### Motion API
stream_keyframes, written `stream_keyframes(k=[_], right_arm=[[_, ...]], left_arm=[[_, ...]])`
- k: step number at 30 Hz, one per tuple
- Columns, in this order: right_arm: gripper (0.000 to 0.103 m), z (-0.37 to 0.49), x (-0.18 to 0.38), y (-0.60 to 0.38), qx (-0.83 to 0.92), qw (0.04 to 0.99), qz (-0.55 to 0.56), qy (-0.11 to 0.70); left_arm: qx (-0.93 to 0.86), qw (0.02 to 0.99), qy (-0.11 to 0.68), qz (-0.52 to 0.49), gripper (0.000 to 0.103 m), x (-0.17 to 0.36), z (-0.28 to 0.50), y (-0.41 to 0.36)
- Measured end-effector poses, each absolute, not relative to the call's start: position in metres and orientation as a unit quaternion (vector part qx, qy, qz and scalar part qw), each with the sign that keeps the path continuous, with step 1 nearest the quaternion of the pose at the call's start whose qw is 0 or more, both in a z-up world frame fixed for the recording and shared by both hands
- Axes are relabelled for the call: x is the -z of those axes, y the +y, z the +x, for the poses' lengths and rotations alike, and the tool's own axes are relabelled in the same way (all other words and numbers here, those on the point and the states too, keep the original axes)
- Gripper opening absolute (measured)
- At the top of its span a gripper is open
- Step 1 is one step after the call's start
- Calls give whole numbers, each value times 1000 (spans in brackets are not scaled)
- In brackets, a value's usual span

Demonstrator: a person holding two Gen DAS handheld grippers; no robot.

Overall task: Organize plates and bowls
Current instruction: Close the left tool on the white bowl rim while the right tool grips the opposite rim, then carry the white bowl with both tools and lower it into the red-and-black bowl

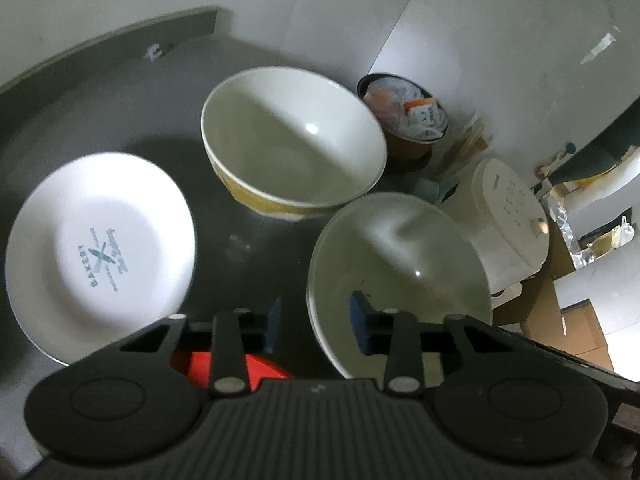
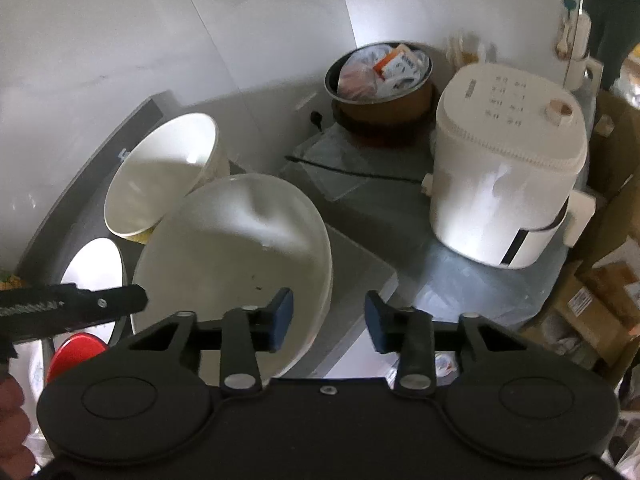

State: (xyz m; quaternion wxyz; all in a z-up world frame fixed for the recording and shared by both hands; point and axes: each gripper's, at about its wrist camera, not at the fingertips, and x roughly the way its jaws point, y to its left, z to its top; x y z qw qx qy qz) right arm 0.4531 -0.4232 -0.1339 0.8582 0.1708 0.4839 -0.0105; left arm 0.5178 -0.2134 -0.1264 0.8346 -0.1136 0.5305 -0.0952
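Straddling the near rim of the shallow bowl [image 1: 400,276], the left tongs [image 1: 316,322] stand released, one pad outside and one inside, likely readying a rim grip; the plate [image 1: 100,248] lies at nine o'clock and the deep bowl [image 1: 292,140] at twelve. Seen from the right wrist, the right tongs [image 2: 328,320] gape empty at that bowl's [image 2: 236,248] four-o'clock edge, the left pad over its inside and the right pad off the rim; the rice cooker [image 2: 508,184] sits well apart at two o'clock.

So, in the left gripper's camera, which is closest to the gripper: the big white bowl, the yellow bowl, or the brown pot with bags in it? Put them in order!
Measured from the left gripper:
1. The big white bowl, right at the fingertips; its rim sits between the open fingers.
2. The yellow-patterned bowl, behind it, toward the middle.
3. The brown pot stuffed with bags, farthest, back right by the wall.
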Motion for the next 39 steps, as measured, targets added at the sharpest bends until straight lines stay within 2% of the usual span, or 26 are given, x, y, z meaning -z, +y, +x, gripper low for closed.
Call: stream_keyframes(k=[3, 8, 23, 28, 39], right_arm=[[35, 456, 138, -421, 9, 856, 171, 488], [18, 460, 150, -425, -5, 843, 207, 496], [18, 433, 111, -424, 2, 864, 214, 455], [18, 423, 88, -419, -2, 877, 213, 431], [18, 397, 53, -399, -21, 893, 207, 398]], left_arm=[[95, 830, 537, -117, 25, 134, 523, -216], [87, 821, 550, -122, 18, 145, 529, -223], [94, 838, 526, -112, 16, 110, 508, -226], [95, 849, 507, -112, 8, 87, 498, -217], [88, 867, 475, -121, 6, 51, 468, -193]])
